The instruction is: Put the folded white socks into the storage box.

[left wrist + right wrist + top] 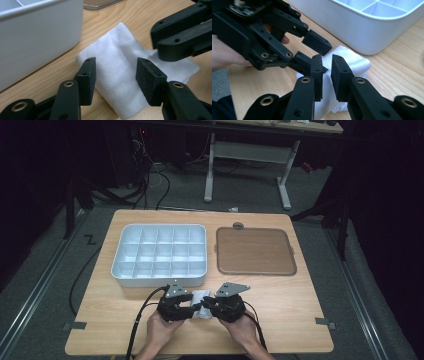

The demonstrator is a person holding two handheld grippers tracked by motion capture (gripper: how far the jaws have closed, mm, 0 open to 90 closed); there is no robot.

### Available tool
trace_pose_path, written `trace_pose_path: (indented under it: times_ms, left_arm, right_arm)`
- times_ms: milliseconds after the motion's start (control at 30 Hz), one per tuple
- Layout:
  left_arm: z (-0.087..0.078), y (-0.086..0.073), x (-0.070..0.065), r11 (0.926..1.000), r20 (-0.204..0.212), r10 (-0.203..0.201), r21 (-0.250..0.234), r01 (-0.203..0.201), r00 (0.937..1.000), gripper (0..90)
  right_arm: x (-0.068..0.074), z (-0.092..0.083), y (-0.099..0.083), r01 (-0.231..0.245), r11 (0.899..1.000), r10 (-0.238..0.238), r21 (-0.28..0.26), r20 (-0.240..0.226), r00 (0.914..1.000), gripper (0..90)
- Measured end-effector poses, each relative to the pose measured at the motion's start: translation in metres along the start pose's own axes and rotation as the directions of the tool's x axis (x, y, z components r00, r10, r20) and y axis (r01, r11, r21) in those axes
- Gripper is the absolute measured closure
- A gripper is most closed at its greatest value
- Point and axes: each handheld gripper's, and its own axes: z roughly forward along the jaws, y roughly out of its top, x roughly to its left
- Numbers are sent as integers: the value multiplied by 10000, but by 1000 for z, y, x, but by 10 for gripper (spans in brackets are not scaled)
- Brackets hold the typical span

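A folded white cloth [201,296] lies on the wooden table, just in front of the white compartment tray [159,280]. From the left, my left gripper [195,308] reaches over it. Its jaws are open in the left gripper view [116,72] and straddle the folded cloth [117,80] without pressing it. My right gripper [207,306] comes in from the right, tip to tip with the left one. In the right gripper view [327,67] its jaws stand almost together, with a fold of the cloth [352,62] pinched in the narrow gap.
The tray, with several empty cells, has its front wall [37,37] close behind the cloth. A flat brown tray [255,251] lies to its right. A small grey round object [238,225] sits at the table's far edge. Bare wood flanks both hands.
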Motion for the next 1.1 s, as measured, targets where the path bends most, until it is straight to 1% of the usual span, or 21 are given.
trace_pose_path:
  times_ms: [133,267,400,467,533,667,733,800,900,1100]
  left_arm:
    - [2,-3,2,10000,-170,91,41,-90,9998,514]
    - [5,-6,4,9999,-260,114,118,-111,9996,515]
    - [6,-7,5,9997,-318,173,148,-168,9993,517]
    - [7,-8,6,9998,-357,155,149,-150,9992,516]
    - [8,-9,6,9996,-410,209,189,-201,9989,511]
    - [9,-8,8,9998,-454,38,217,-29,9990,504]
    - [9,-7,9,9997,-478,4,243,7,9989,501]
    - [9,-8,10,9997,-487,39,229,-28,9988,500]
    - [10,-8,10,9998,-475,-34,193,43,9989,499]
    - [10,-7,11,9997,-487,-86,217,97,9988,485]
  right_arm:
    - [-5,8,-6,-58,9996,54,276,160,9999,801]
    - [-11,12,-17,-9,9975,-28,707,519,9986,800]
    - [-17,13,-24,-56,9963,-6,859,722,9974,799]
    - [-20,15,-28,-121,9957,52,920,751,9972,798]
    - [-21,16,-30,-144,9954,72,947,750,9972,798]
    - [-22,18,-30,-82,9958,10,909,787,9969,796]
    - [-23,20,-31,-175,9958,106,894,765,9970,796]
    - [-24,21,-32,-143,9965,81,825,746,9972,796]
    - [-24,21,-33,-177,9962,111,849,779,9969,794]
    - [-27,23,-34,-269,9965,217,786,661,9976,788]
